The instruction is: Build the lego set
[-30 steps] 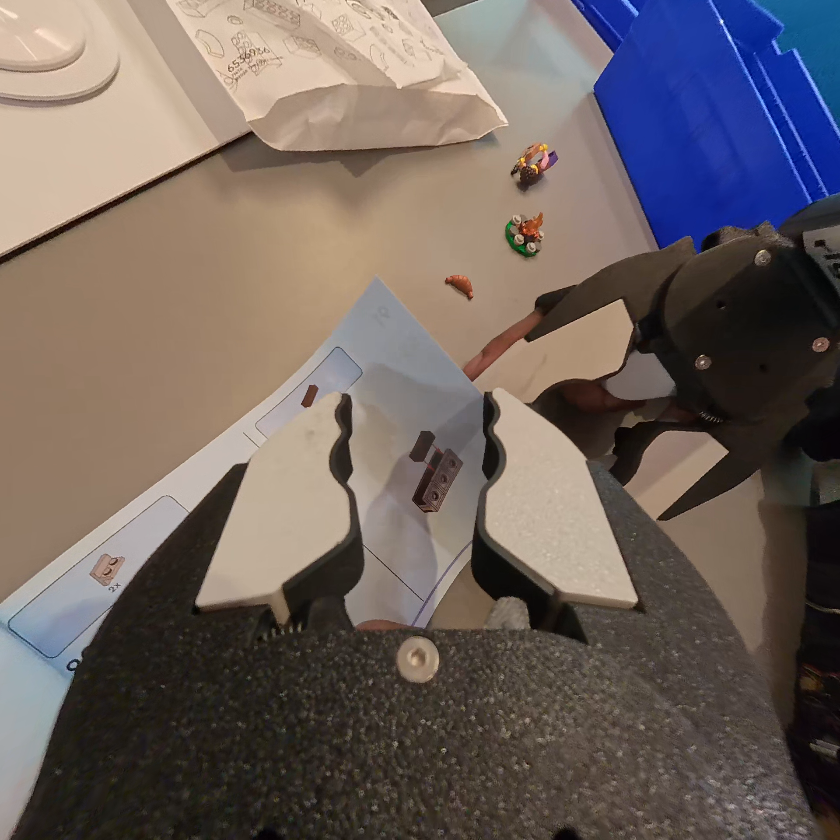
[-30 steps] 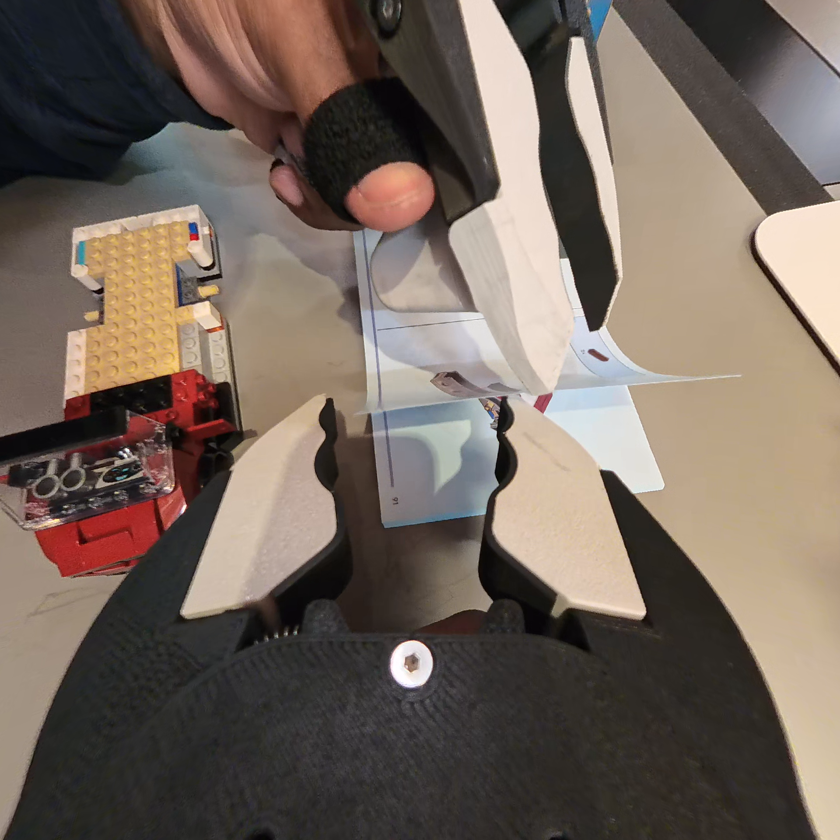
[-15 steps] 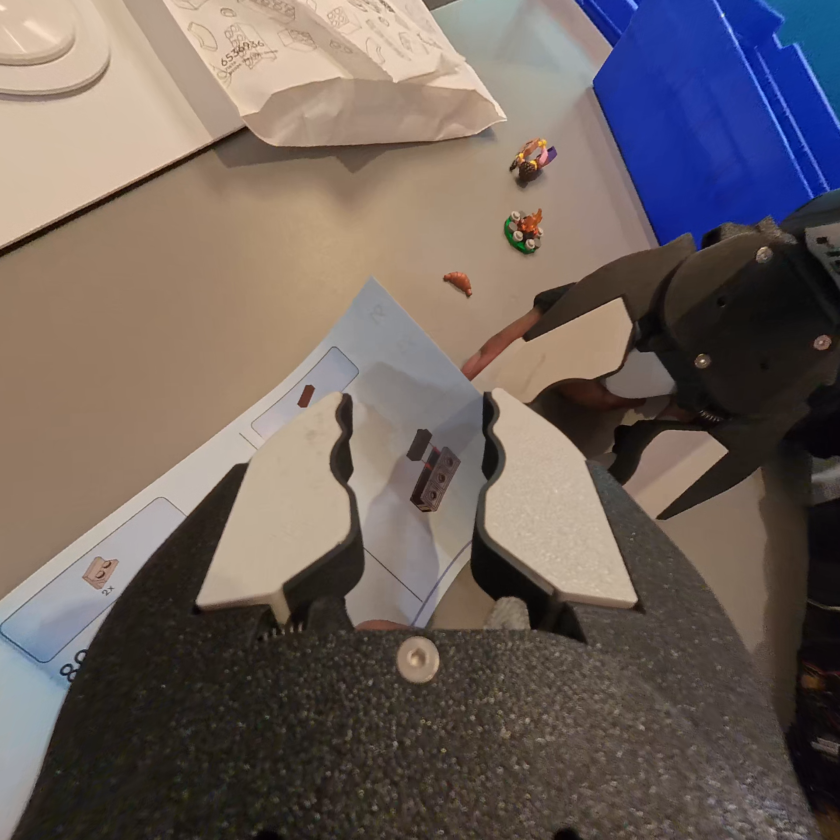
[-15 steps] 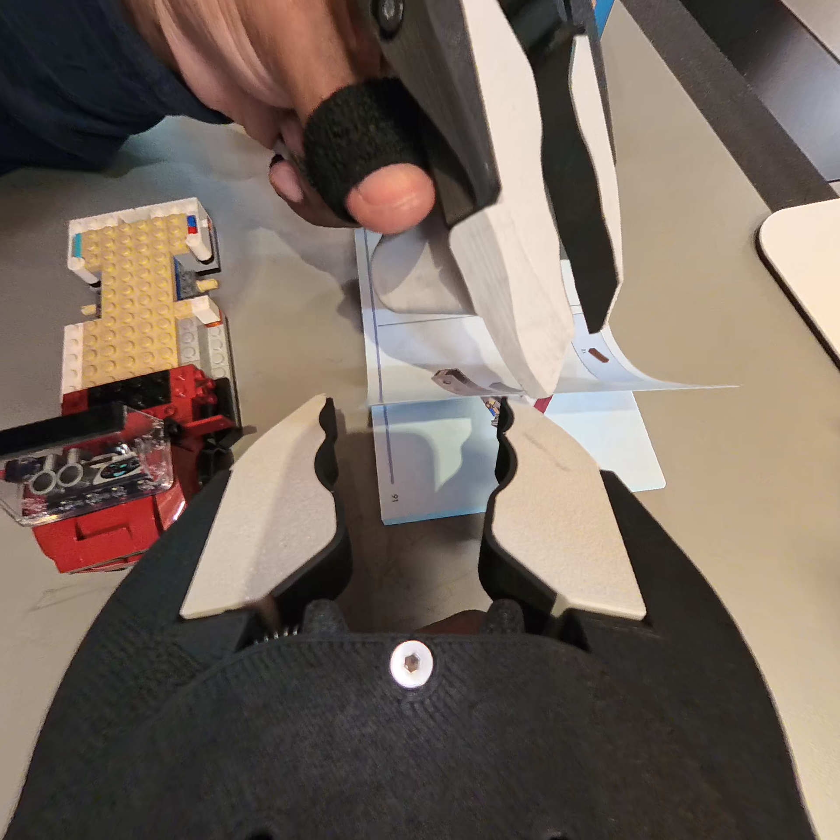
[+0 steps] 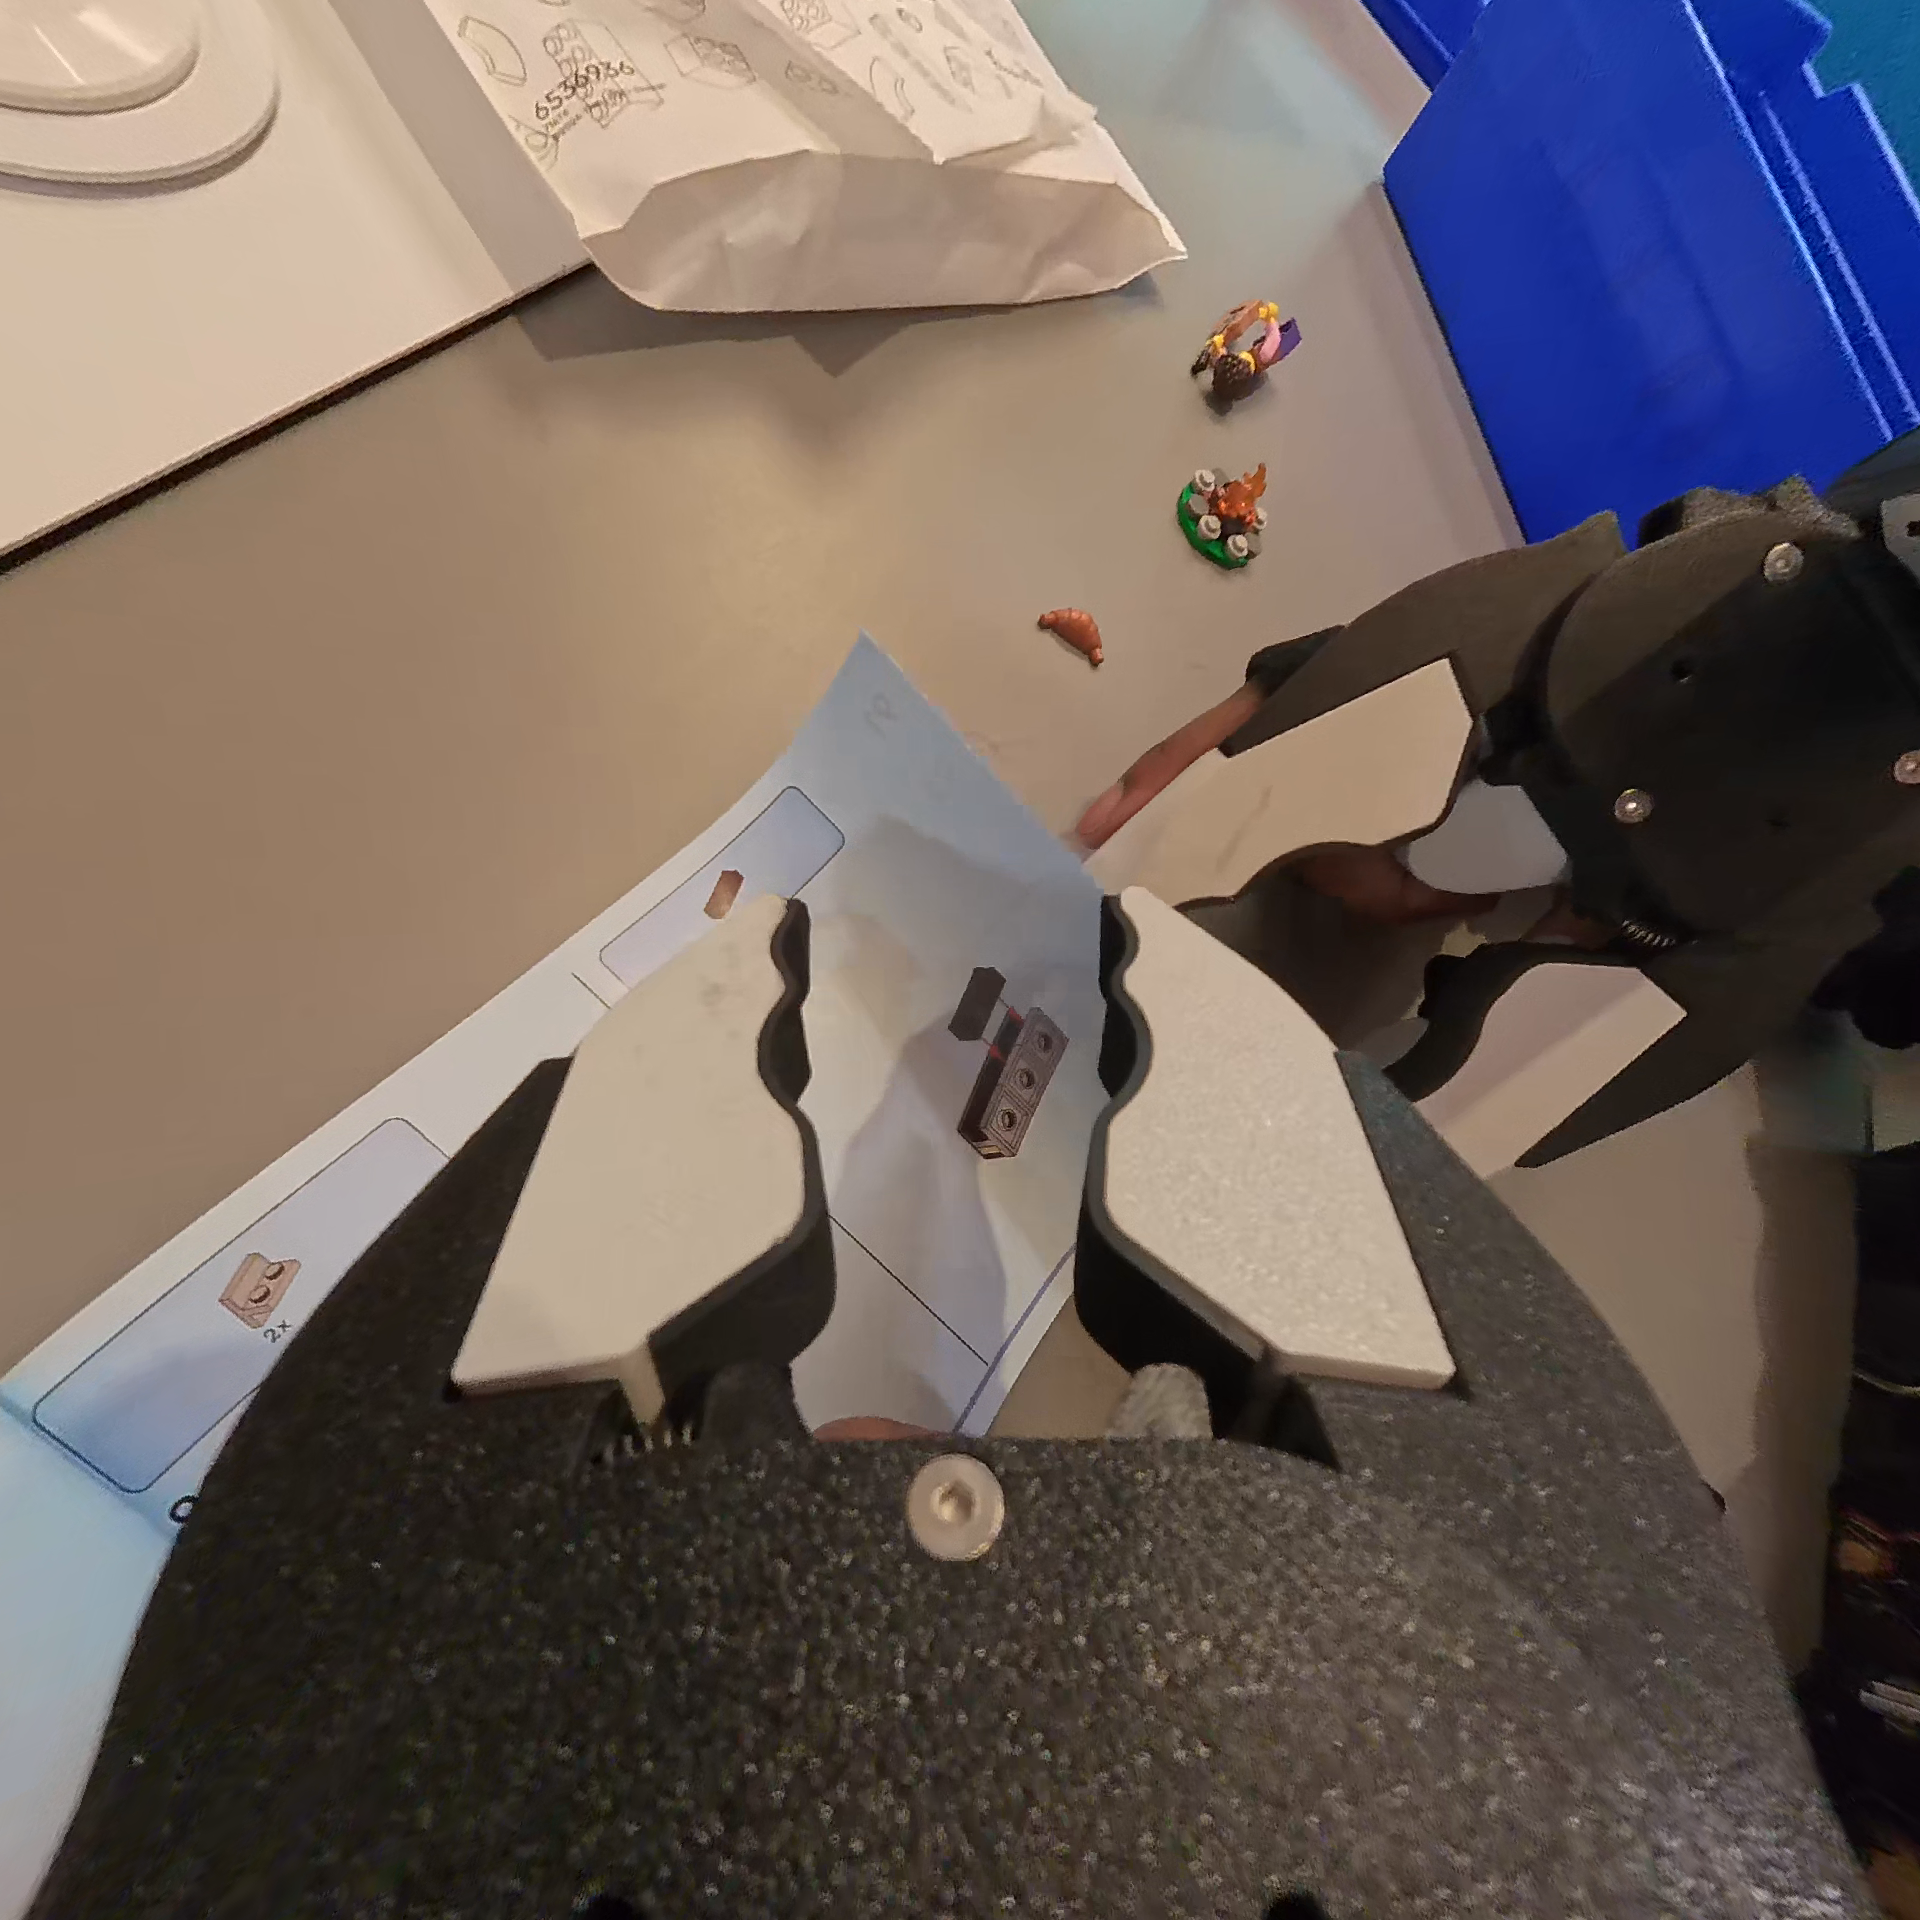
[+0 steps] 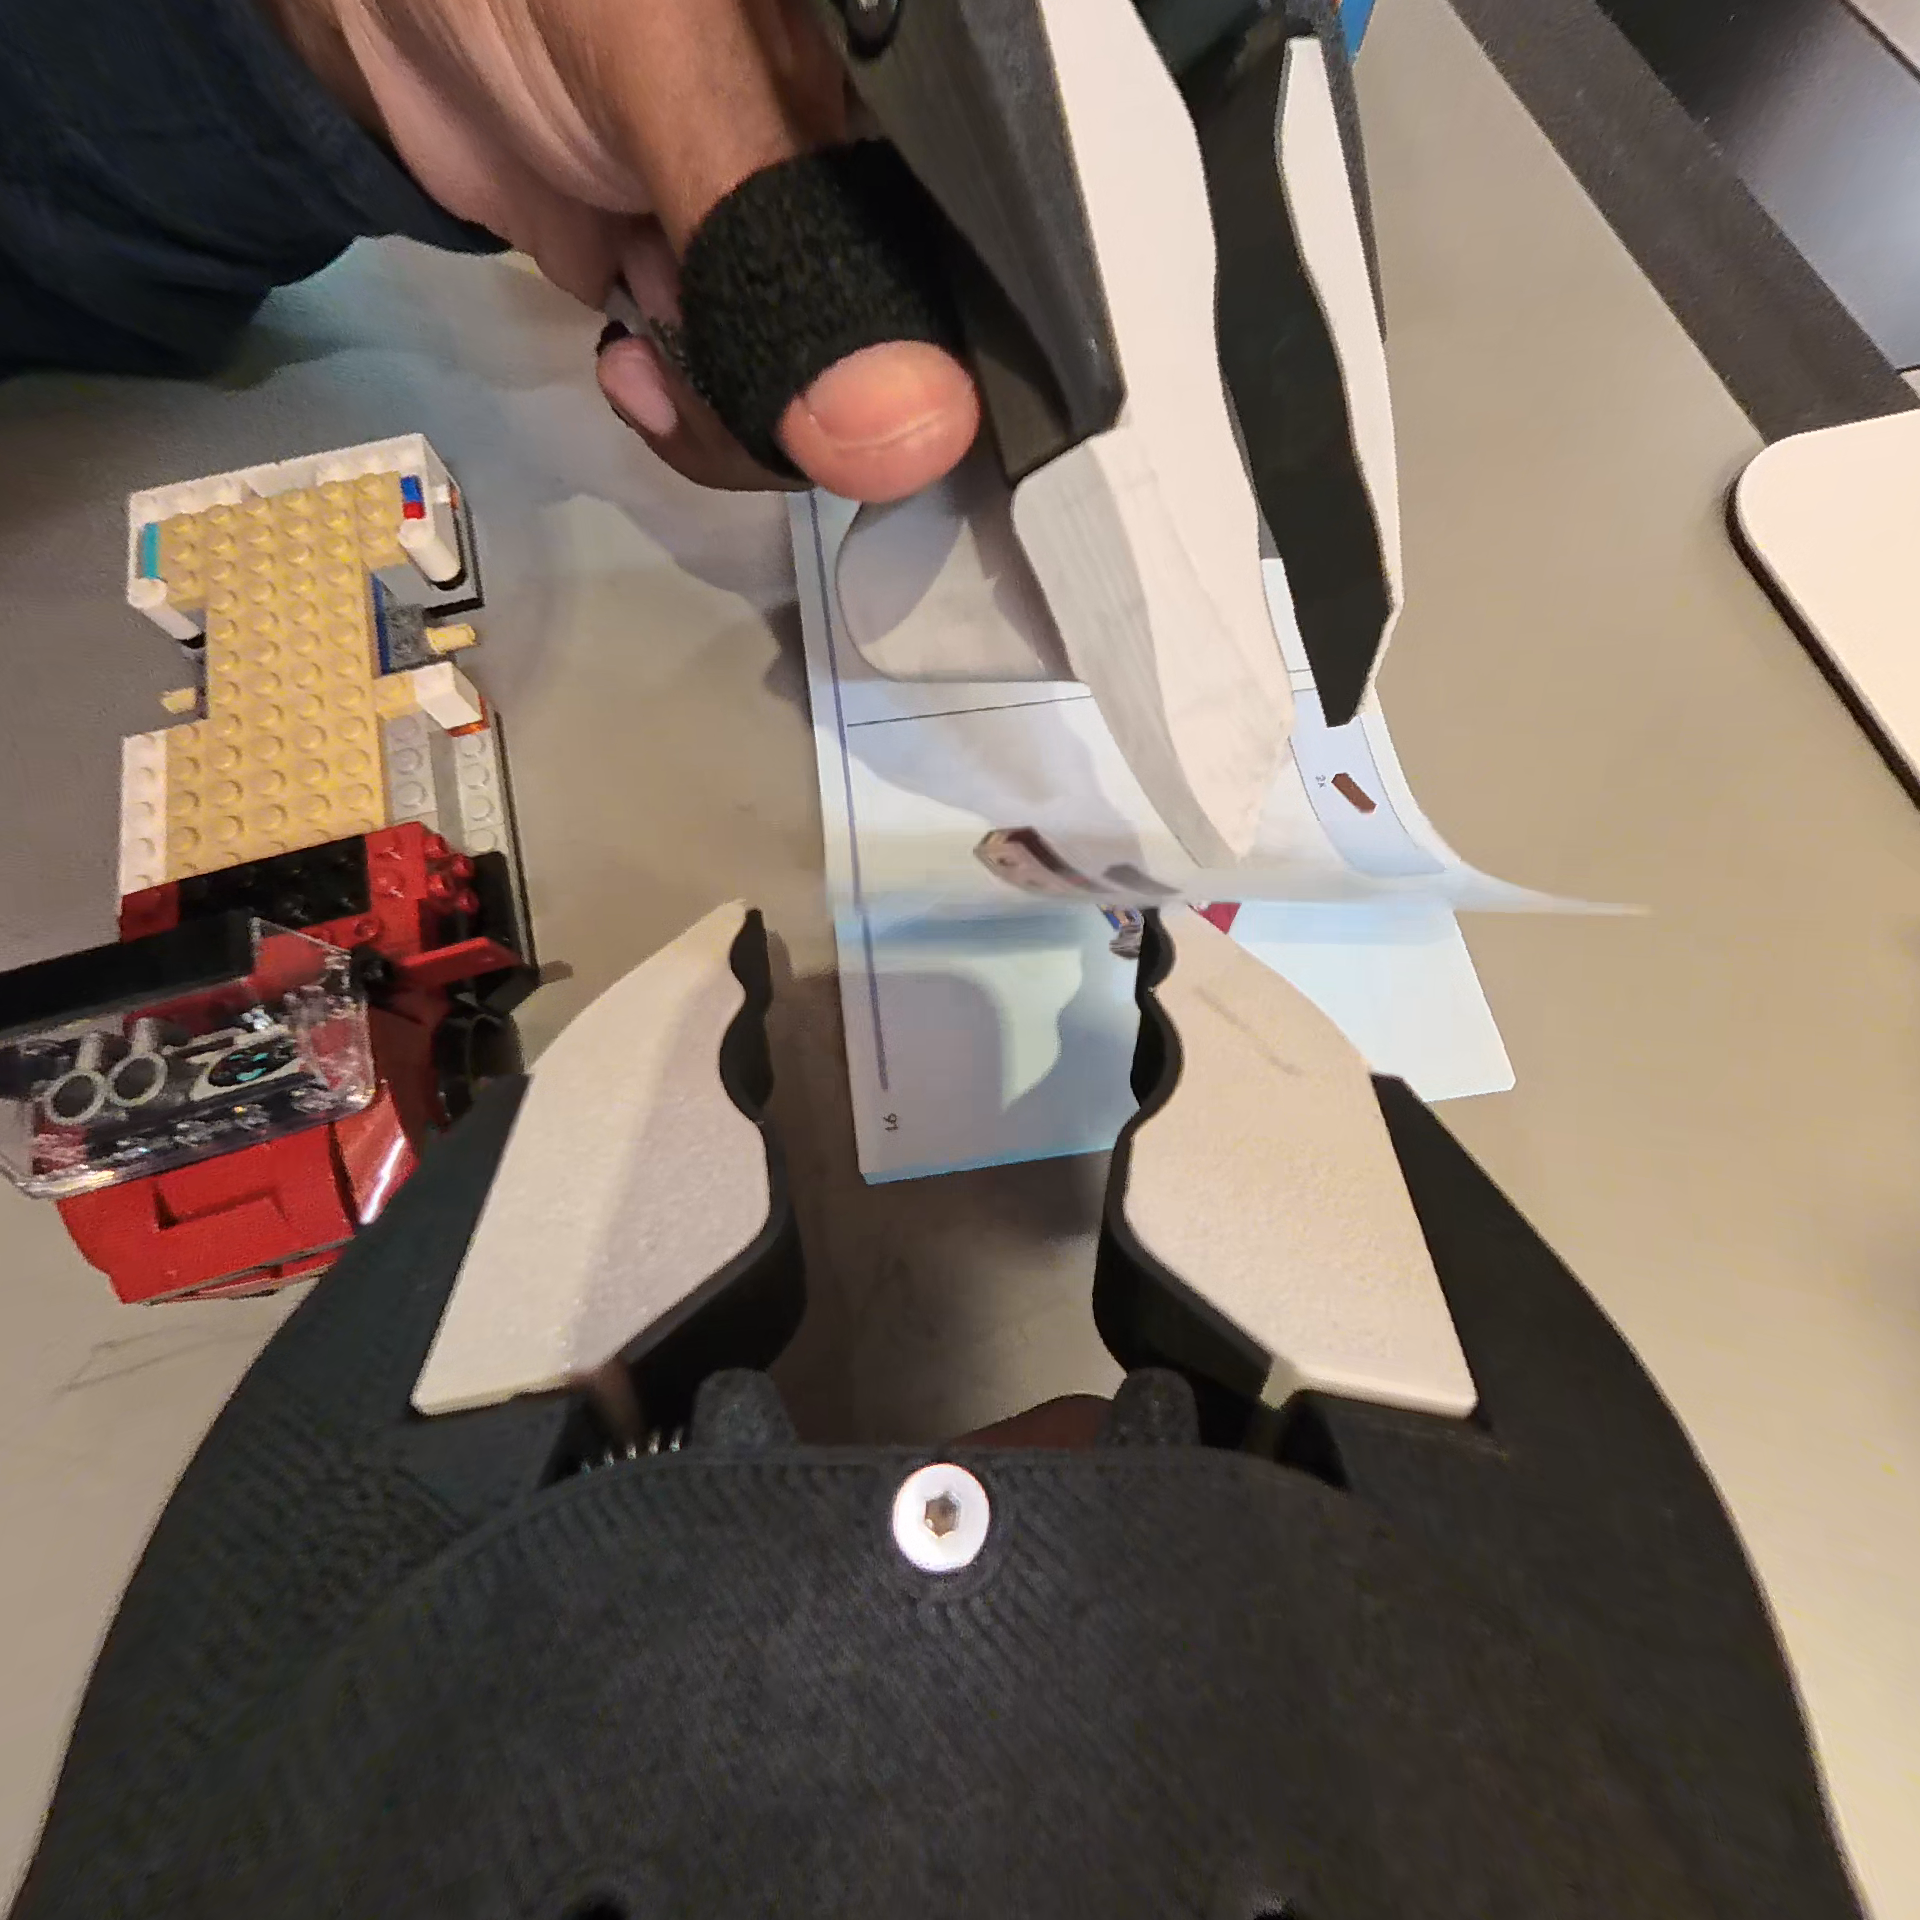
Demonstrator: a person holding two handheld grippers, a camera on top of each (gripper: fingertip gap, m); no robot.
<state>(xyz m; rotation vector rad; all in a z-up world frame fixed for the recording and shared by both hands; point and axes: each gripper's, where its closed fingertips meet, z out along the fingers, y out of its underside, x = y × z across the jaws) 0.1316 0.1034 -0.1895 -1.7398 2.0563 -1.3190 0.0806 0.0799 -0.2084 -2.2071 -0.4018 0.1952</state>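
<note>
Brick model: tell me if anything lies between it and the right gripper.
Nothing visible does. In the right wrist view the brick model sits on the table just left of the open right gripper, with only bare tabletop between. The instruction booklet and left gripper lie ahead and to the right.

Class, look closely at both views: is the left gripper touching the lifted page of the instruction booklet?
Cannot tell. In the right wrist view the left gripper hangs with one fingertip at the curled page, but neither contact nor gap shows plainly. Its own view shows only open jaws above the page.
</note>
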